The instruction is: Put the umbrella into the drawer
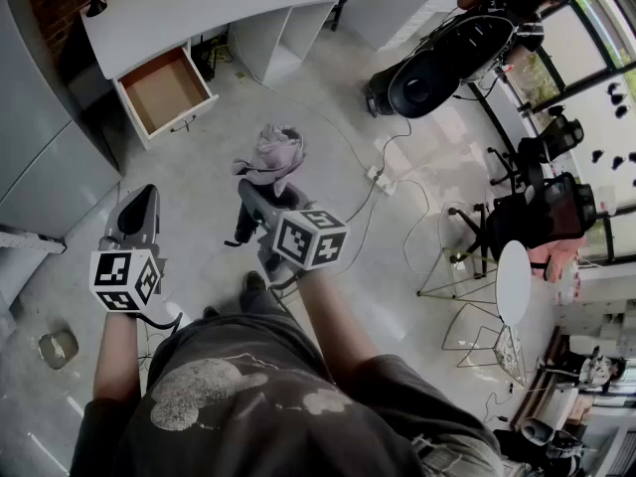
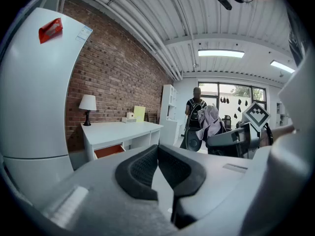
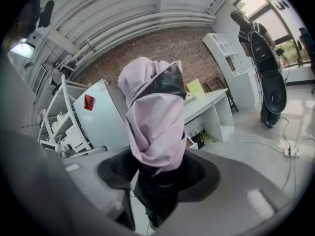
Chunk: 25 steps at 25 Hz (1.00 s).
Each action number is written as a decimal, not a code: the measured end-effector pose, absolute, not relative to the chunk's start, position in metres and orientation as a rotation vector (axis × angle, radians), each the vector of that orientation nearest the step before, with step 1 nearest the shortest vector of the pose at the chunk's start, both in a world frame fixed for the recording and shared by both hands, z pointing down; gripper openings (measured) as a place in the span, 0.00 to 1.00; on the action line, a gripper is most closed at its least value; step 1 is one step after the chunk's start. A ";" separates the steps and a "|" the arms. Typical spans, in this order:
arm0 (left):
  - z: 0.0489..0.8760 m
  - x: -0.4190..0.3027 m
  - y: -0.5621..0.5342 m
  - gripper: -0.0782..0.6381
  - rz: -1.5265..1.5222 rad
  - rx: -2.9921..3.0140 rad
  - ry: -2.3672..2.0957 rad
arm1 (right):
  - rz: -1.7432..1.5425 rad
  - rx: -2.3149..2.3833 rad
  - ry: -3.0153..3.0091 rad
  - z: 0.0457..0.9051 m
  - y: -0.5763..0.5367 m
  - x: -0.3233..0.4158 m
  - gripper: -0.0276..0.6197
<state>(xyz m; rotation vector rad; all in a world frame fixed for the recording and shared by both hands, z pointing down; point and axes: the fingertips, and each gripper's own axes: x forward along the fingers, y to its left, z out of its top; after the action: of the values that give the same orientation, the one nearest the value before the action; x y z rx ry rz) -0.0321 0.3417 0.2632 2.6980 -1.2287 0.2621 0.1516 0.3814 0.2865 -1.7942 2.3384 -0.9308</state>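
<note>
A folded lilac umbrella (image 1: 273, 155) with a black handle stands upright in my right gripper (image 1: 256, 202), above the floor in the middle of the room. In the right gripper view the pads are shut on the black handle of the umbrella (image 3: 155, 127), at my right gripper (image 3: 156, 173). My left gripper (image 1: 139, 207) hangs to the left of it, and its pads meet with nothing between them (image 2: 157, 154). The open drawer (image 1: 164, 89), brown inside, juts from the white desk (image 1: 199, 8) further ahead on the left. From the left gripper view the drawer (image 2: 109, 151) shows under the desk top.
A tall grey cabinet (image 1: 40, 147) stands left of the desk. A person with a big black case (image 1: 447, 68) is at the far right. Cables and a power strip (image 1: 381, 179) lie on the floor. Chairs and a round white table (image 1: 514, 281) crowd the right side.
</note>
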 end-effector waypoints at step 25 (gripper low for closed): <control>0.251 0.011 0.326 0.12 0.241 2.616 -1.436 | -0.883 -1.624 2.549 0.280 0.353 0.215 0.40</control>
<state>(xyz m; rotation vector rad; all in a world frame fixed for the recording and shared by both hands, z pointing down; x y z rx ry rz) 0.0115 0.3262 0.2513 2.6162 -1.4362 0.2406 0.2149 0.3528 0.2799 -1.6241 2.5493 -0.8830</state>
